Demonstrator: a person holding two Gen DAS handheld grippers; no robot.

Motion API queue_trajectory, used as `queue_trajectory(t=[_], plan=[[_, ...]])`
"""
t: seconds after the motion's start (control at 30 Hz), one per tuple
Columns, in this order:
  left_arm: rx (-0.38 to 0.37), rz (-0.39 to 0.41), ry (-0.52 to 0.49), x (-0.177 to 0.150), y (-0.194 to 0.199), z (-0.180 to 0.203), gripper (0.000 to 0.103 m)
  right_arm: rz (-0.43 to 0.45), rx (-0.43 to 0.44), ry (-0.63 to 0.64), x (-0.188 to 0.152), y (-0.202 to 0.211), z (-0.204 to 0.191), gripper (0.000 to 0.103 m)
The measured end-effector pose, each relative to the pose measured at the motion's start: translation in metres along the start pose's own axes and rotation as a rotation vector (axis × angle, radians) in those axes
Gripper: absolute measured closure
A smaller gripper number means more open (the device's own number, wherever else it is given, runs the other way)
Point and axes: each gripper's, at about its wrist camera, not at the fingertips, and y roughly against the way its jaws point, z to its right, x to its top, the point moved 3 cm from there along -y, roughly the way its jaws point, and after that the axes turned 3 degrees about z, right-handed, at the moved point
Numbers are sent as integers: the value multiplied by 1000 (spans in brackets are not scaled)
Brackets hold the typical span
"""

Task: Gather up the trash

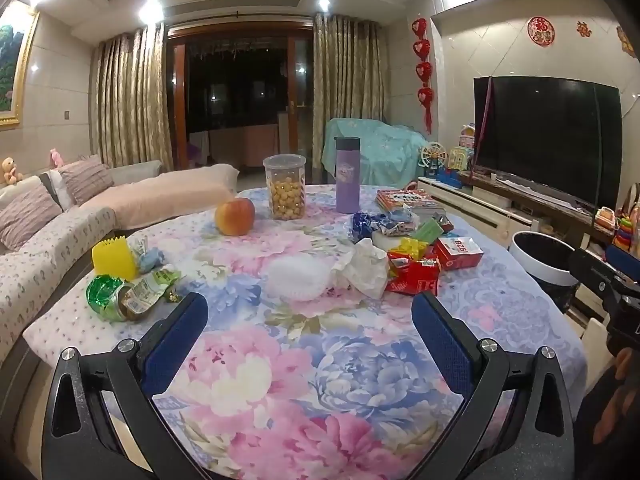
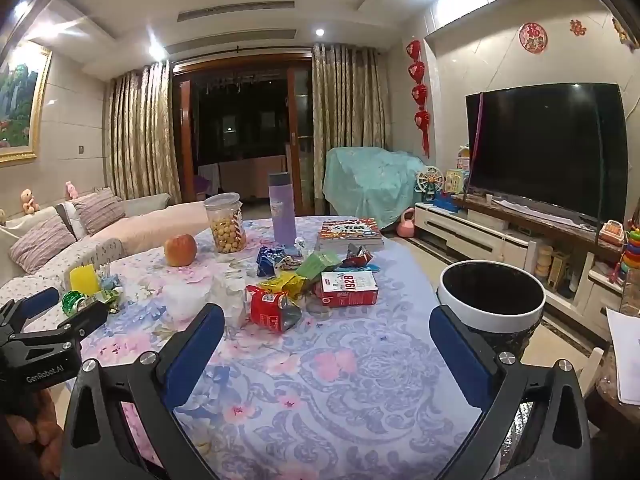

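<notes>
Trash lies on a floral tablecloth (image 1: 304,360): a red wrapper (image 1: 416,276) (image 2: 270,310), a red 1928 box (image 1: 458,252) (image 2: 350,288), a crumpled white tissue (image 1: 366,266), a white foam net (image 1: 298,276), yellow (image 2: 280,282), green (image 2: 318,264) and blue wrappers (image 1: 366,224), and a green wrapper pile (image 1: 124,294) at the left. A white-rimmed bin (image 2: 490,300) (image 1: 544,254) stands right of the table. My left gripper (image 1: 310,312) is open and empty above the table's near part. My right gripper (image 2: 328,328) is open and empty, nearer the bin.
An apple (image 1: 235,216), a snack jar (image 1: 285,186), a purple bottle (image 1: 347,174), books (image 2: 350,232) and a yellow comb-like piece (image 1: 112,258) are on the table. A sofa (image 1: 48,240) is on the left, a TV stand (image 2: 520,236) on the right.
</notes>
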Motion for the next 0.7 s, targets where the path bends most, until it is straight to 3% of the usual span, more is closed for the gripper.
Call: queue_trajectory(t=[0.7], plan=[[-5, 0, 7, -4, 0, 0, 0, 1, 14, -14, 2, 3, 2, 0]])
